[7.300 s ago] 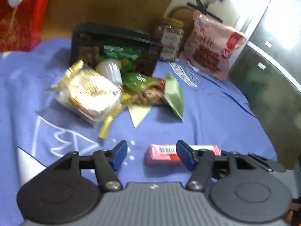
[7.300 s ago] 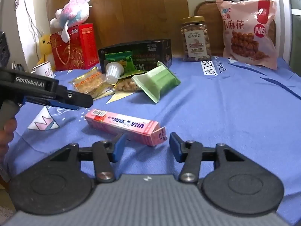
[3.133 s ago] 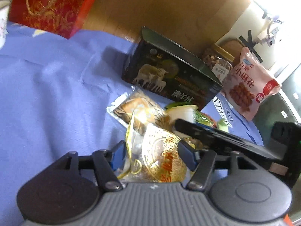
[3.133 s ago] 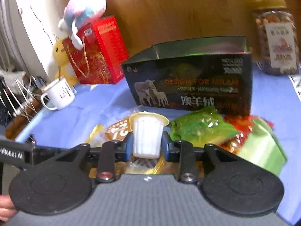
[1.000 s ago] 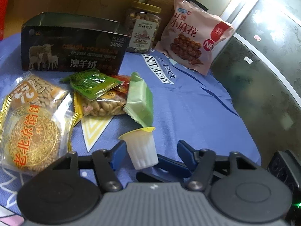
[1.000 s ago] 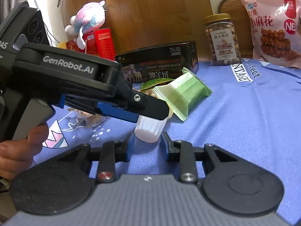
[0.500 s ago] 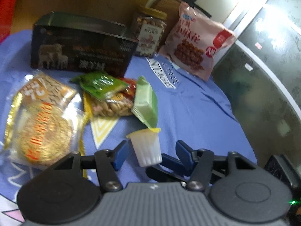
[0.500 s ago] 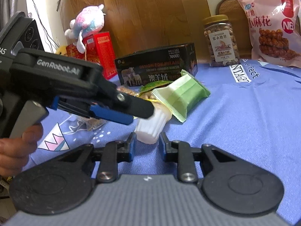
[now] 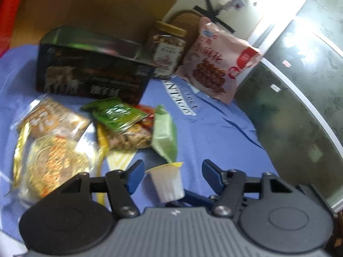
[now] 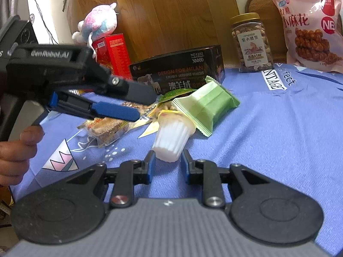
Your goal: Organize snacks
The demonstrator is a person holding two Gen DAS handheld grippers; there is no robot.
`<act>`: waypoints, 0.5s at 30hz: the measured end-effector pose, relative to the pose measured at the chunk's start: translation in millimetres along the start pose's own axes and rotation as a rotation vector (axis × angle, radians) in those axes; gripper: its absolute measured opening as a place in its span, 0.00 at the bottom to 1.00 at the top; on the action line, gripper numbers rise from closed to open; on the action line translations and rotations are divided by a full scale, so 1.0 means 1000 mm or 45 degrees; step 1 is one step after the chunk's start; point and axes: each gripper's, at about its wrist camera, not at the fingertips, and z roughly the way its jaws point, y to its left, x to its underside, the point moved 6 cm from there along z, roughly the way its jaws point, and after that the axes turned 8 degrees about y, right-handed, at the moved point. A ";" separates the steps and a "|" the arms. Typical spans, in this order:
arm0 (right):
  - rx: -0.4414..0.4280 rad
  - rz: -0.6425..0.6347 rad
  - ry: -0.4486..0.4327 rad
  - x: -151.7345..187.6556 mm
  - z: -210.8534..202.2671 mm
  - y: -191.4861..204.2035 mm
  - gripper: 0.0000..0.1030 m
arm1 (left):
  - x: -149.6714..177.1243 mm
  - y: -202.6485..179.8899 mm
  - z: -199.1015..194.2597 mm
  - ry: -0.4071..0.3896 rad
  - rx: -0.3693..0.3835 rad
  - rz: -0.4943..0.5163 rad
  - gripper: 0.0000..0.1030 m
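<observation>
The right hand-held gripper (image 10: 167, 160) pinched the narrow base of the white jelly cup (image 10: 172, 138), tilting its sealed top away toward the pile, probably so it could be carried over to the box. The left hand-held gripper (image 9: 170, 176) had just been opening; its jaws were spread to either side of the cup (image 9: 166, 182) with clear gaps, so it carried nothing. In the right wrist view it hung above and left of the cup, gripped by a hand (image 10: 16, 150).

Just beyond the cup lay a green wrapped cake (image 10: 205, 107), a peanut packet (image 9: 127, 138), a green sachet (image 9: 116, 113) and two clear-wrapped pastries (image 9: 53, 150) on the blue-covered bench (image 10: 278, 139). The open black box (image 10: 180, 75) stood behind this pile, a likely destination, so the cup would need lifting over the snacks and the box wall. A nut jar (image 10: 251, 42) and pink bag (image 10: 310, 25) stood well apart at the back.
</observation>
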 end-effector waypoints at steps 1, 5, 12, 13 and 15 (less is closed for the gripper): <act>-0.001 0.002 0.000 0.000 0.000 0.000 0.29 | -0.001 -0.003 0.001 -0.008 0.003 0.017 0.64; -0.006 0.011 0.001 0.000 0.000 -0.001 0.29 | -0.003 -0.012 0.014 0.001 -0.009 0.062 0.65; -0.001 0.008 -0.002 0.001 -0.001 0.000 0.29 | 0.000 -0.010 0.029 0.036 -0.080 0.081 0.62; 0.000 0.008 -0.003 0.001 -0.001 0.001 0.29 | 0.001 -0.008 0.031 0.040 -0.100 0.083 0.61; 0.000 0.008 -0.002 0.001 -0.001 0.000 0.29 | 0.004 -0.004 0.035 0.065 -0.151 0.089 0.52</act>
